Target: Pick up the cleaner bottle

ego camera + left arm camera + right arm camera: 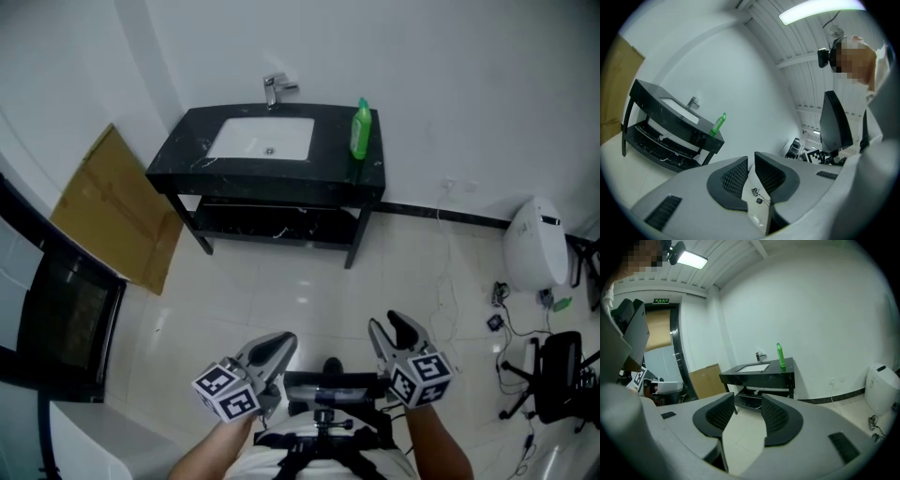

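Bottle (pixel 360 129) — green, upright on the right end of the black counter (pixel 178 159), upper centre of the head view. Left gripper (pixel 279 345), lower centre-left: jaws a narrow gap apart, nothing between them. Right gripper (pixel 394 328), lower centre-right — jaws wider apart, empty.

Green cleaner bottle (pixel 779 356) upright on black washstand (pixel 754 377), cardboard (pixel 708 380) perhaps alongside, right gripper (pixel 747 401) jaws apart, empty.
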### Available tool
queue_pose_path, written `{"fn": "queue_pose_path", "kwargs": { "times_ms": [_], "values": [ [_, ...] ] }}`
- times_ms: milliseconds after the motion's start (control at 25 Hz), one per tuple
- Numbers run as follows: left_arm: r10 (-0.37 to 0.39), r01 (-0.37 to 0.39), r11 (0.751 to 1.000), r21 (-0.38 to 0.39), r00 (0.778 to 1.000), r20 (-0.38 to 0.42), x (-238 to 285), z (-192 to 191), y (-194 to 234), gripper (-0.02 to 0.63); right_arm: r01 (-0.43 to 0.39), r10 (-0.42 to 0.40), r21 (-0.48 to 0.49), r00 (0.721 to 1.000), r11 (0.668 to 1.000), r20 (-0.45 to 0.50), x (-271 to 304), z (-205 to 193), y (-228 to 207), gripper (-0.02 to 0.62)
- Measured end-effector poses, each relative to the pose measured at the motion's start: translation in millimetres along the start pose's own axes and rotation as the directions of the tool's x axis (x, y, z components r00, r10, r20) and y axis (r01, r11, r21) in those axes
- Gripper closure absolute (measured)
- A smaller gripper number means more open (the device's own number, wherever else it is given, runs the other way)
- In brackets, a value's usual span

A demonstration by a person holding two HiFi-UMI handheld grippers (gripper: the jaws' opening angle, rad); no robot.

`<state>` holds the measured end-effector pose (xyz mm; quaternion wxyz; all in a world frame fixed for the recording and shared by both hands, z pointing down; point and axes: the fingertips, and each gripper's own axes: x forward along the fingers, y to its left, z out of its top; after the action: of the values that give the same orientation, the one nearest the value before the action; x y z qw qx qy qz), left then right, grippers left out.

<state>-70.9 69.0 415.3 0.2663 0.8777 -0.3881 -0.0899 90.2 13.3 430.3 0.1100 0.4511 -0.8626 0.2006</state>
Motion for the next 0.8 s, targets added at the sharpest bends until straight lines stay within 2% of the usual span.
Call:
{"fn": "queue_pose_path", "kwargs": {
  "times_ms": [320, 640, 800],
  "values": [
    [0.046, -0.046, 0.999, 0.019, 0.999, 0.02, 74.1, 30.0, 33.7, 0.561, -0.056, 0.056, -0.029, 0.998, 0.998, -0.004, 62.9, 41.8, -64.2, 0.407],
    [0.069, -0.068, 0.997, 0.037, 0.998, -0.006, 115.7, 59.3, 66.6, 0.561, -0.075, 0.075, -0.01, 0.997, 0.997, 0.002, 106.6, 73.1, -88.4, 0.407],
    [0.065, -0.065, 0.997, 0.033, 0.998, 0.004, 126.9, 77.9, 98.6, 0.561, -0.064, 0.064, -0.013, 0.998, 0.998, -0.019, 134.8, 78.3, -89.5, 0.407]
  ]
}}
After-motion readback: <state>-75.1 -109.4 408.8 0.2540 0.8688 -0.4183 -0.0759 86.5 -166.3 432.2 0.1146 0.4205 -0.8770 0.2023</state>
